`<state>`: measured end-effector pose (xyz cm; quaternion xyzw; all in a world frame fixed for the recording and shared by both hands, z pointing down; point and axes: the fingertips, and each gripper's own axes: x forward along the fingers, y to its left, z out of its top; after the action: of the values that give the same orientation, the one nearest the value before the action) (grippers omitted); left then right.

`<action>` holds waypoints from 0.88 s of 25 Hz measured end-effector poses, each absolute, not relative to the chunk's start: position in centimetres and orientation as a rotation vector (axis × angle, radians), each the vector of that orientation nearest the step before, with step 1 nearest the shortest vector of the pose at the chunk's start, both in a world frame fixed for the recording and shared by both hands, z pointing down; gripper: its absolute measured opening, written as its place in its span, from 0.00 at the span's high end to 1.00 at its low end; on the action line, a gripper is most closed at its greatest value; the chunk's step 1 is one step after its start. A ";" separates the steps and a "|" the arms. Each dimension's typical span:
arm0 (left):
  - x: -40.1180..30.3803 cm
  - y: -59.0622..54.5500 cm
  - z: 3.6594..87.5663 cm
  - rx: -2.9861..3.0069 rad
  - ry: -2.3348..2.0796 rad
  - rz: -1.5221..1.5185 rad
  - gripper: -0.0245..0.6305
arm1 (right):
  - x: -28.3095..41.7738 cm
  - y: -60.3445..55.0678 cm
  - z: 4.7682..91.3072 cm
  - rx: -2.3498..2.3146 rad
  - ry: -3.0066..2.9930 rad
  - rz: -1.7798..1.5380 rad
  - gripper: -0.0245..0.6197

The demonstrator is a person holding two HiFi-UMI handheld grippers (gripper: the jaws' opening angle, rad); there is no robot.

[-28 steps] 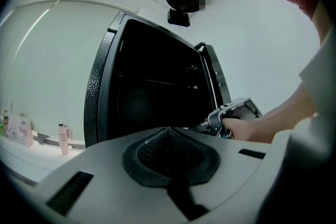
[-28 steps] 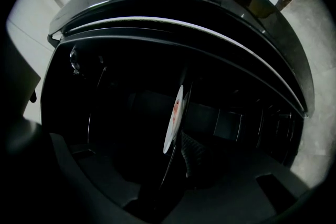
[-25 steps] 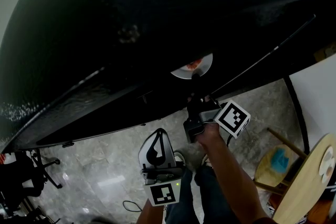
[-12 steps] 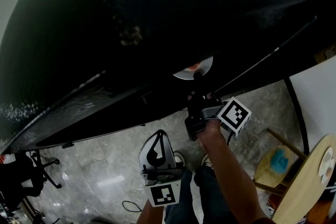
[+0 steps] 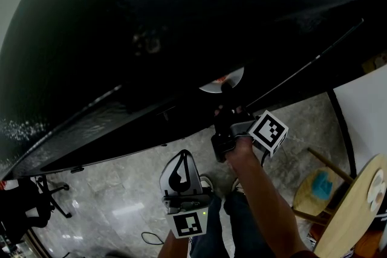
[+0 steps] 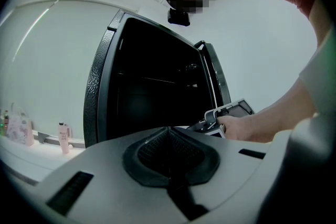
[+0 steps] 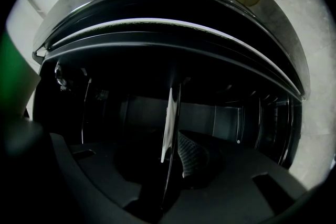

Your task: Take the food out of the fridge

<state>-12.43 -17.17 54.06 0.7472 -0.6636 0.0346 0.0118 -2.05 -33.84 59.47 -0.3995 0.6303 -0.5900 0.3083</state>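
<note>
Grey stone floor (image 5: 121, 190), black fridge (image 5: 181, 21) open, plate at its mouth.
Right tool (image 5: 225, 93) clamped on plate (image 5: 221, 83) rim at plate's 6 o'clock; food (image 5: 224, 77) on plate, just inside fridge. Left tool (image 5: 180, 157) at 7 o'clock from right tool, jaws pressed together on nothing, outside fridge, over floor.

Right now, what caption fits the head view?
Right hand-held gripper holds a plate of food in the black fridge.
</note>
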 end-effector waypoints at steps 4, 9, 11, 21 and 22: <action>-12.4 -17.0 54.2 2.321 -2.064 0.114 0.94 | -2.2 -33.8 59.3 -1.050 1.649 -1.570 0.81; -12.4 -17.1 54.3 2.324 -2.065 0.123 0.94 | -2.2 -33.9 59.4 -1.050 1.640 -1.579 0.84; -12.4 -17.1 54.4 2.322 -2.067 0.120 0.94 | -2.2 -33.9 59.3 -1.053 1.635 -1.581 0.85; -12.2 -17.0 54.3 2.324 -2.063 0.127 0.94 | -2.2 -33.9 59.1 -1.058 1.600 -1.599 0.88; -12.2 -17.0 54.3 2.325 -2.062 0.126 0.94 | -2.1 -33.9 59.1 -1.057 1.593 -1.600 0.89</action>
<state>-12.18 -17.04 54.28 0.7475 -0.6628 0.0405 0.0157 -2.14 -33.87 59.15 -0.4017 0.6058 -0.6084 0.3184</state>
